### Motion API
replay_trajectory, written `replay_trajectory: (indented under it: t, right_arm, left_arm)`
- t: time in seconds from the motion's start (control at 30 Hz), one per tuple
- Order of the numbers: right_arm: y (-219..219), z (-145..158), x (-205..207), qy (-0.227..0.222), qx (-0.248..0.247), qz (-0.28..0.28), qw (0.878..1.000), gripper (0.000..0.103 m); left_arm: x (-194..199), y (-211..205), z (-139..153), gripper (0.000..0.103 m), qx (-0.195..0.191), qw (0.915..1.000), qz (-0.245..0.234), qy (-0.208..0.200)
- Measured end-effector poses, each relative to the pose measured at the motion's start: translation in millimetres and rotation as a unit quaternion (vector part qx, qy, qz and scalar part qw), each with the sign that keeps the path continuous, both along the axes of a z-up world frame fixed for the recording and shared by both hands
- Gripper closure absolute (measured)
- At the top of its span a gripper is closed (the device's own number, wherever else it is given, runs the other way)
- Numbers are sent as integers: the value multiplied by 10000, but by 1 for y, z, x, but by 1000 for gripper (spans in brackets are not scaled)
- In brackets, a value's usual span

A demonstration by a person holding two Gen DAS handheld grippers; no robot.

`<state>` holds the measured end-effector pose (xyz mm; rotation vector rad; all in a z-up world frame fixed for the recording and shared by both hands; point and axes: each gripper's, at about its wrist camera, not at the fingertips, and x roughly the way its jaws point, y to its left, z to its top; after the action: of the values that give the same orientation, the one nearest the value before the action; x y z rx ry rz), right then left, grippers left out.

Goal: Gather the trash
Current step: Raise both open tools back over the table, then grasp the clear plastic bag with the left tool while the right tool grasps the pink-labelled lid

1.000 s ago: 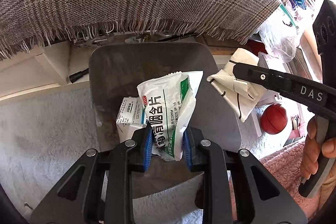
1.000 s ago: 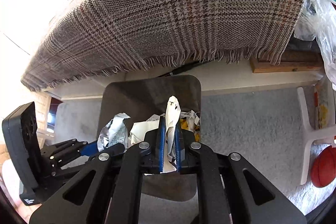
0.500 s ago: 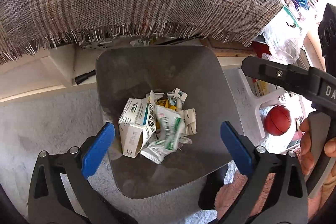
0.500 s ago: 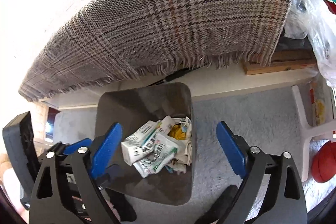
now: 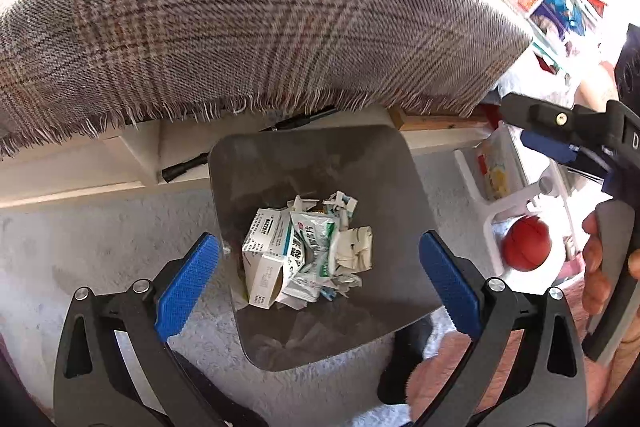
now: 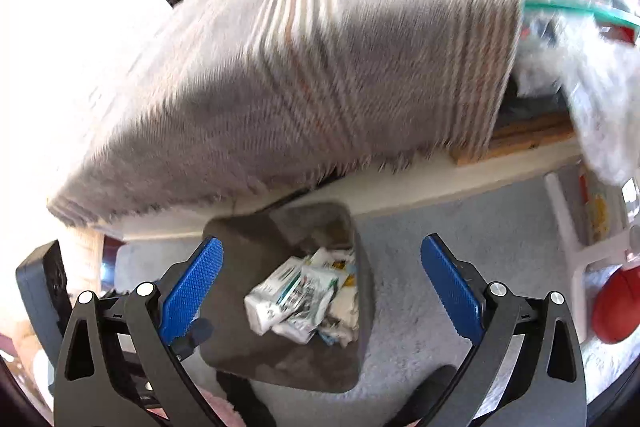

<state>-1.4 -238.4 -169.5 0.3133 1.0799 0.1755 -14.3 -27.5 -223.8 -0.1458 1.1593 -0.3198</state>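
A dark grey trash bin (image 5: 384, 187) stands on the carpet below both grippers. At its bottom lie a white and green medicine box, a green and white packet (image 5: 310, 247) and crumpled paper. My left gripper (image 5: 318, 241) hangs above the bin, open wide, with nothing between its blue pads. In the blurred right wrist view the bin (image 6: 248, 247) and its trash pile (image 6: 304, 295) sit low in the middle. My right gripper (image 6: 320, 243) is above it with its jaws opening and nothing between them. The right gripper (image 5: 568, 139) also shows at the left wrist view's right edge, held by a hand (image 5: 596, 267).
A plaid fringed cloth (image 5: 240, 27) covers a low table just behind the bin. A red ball (image 5: 526, 245) and a white plastic frame (image 5: 508, 199) lie to the right on the grey carpet (image 5: 80, 247). Pink fabric (image 5: 436, 379) shows at the bottom.
Both grippers opened and dropped their loads into the bin: the left let go of the green and white packet, the right of crumpled paper. Both have since risen away from the bin.
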Motion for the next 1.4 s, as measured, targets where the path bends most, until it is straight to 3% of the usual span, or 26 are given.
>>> replay_trajectory:
  t: [0.27,0.5,0.67,0.93,1.1,1.33,1.4]
  right_arm:
    - [-19,53,30,-219,-89,-355,9991,3]
    - [-21,109,76,-591,-66,-462,9972,3]
    - [-23,127,120,-723,-156,-443,9963,3]
    - [-29,114,192,-531,1,-527,9972,5]
    - [-31,89,234,-187,286,-604,9976,32]
    - [-24,57,270,26,-16,-590,9983,34]
    - [-21,56,272,-122,-186,-540,9983,36]
  left_arm:
    - [25,10,42,8,35,9998,132,-137]
    - [78,8,111,8,334,9972,-53,-669]
    - [125,2,148,8,497,9943,-70,-941]
    - [196,-3,167,8,580,9924,-14,-1085]
    - [241,-9,168,8,671,9915,-15,-1118]
    - [294,-29,160,8,796,9899,-88,-1168]
    - [309,-36,155,8,773,9900,-131,-1170]
